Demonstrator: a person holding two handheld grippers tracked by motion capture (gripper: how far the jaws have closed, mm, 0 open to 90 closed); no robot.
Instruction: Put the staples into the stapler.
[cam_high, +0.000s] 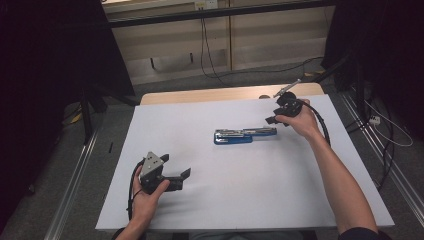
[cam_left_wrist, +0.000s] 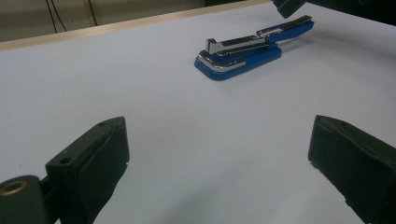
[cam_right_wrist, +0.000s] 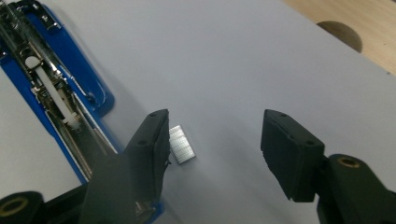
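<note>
Two grippers noted: right gripper (cam_right_wrist: 215, 144) hovering half-spread, pads straddling staple strip (cam_right_wrist: 181, 144) at centre frame beside opened blue stapler (cam_right_wrist: 60, 88), untouched; left gripper (cam_left_wrist: 219, 154) resting lower left, jaws spread, empty.

Glossy blue stapler (cam_left_wrist: 243, 53), shiny metal staples (cam_right_wrist: 180, 144)
</note>
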